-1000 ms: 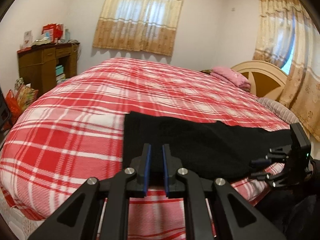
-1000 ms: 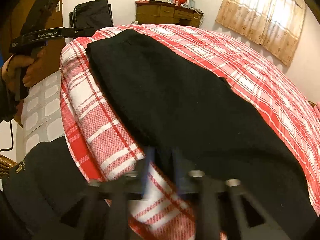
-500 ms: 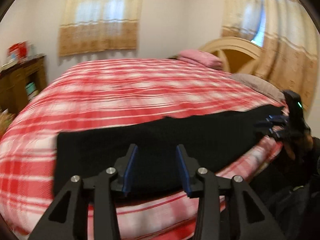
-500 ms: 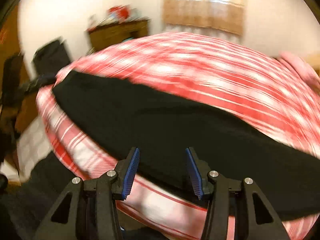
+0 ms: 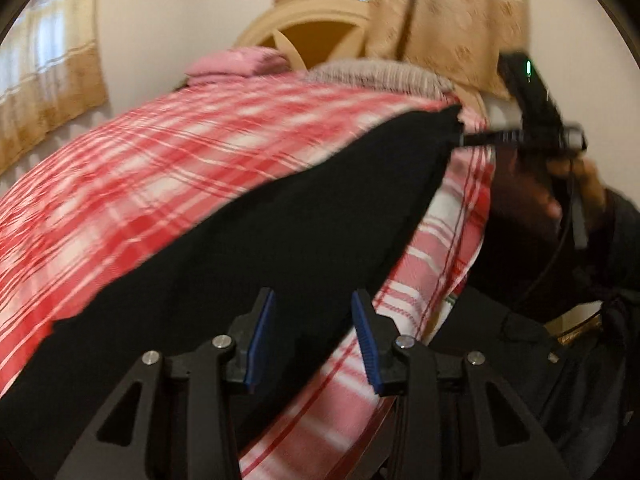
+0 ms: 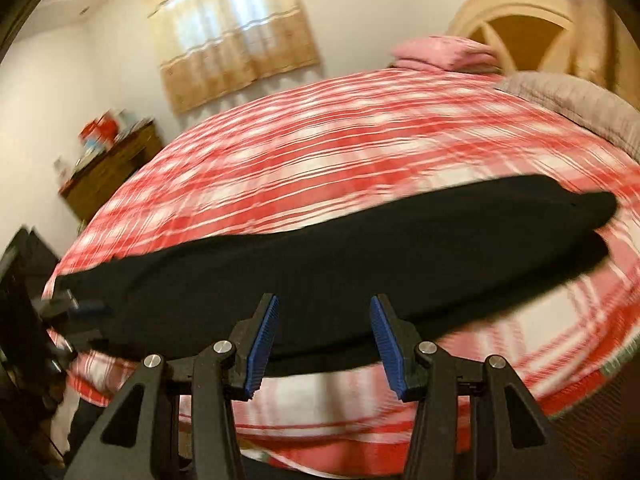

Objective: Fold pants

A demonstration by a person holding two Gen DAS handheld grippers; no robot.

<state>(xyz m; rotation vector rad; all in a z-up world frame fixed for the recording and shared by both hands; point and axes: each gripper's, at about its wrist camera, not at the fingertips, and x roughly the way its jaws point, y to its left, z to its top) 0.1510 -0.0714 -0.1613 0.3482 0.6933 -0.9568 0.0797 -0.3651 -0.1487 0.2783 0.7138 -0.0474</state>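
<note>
Black pants (image 5: 260,240) lie folded lengthwise, flat along the near edge of the bed's red plaid cover (image 5: 160,152). My left gripper (image 5: 312,292) hovers open over their near edge, with nothing pressed between the blue pads. In the left wrist view my right gripper (image 5: 466,140) is at the pants' far end by the headboard, held by a hand (image 5: 576,176). The right wrist view shows the pants (image 6: 340,264) as a long black band across the cover (image 6: 340,152). My right gripper (image 6: 325,297) is open in front of them. The left gripper (image 6: 86,306) is at their left end.
A cream headboard (image 5: 320,28), a pink pillow (image 5: 236,64) and a grey blanket (image 5: 380,76) are at the bed's head. A wooden cabinet (image 6: 108,168) with clutter stands by the far wall. The person's dark clothes fill the lower right of the left wrist view.
My left gripper went from shut to open. Both hands swept along the bed edge and rolled; the left view now faces the headboard end, the right view faces across the bed. The pants lie as before.
</note>
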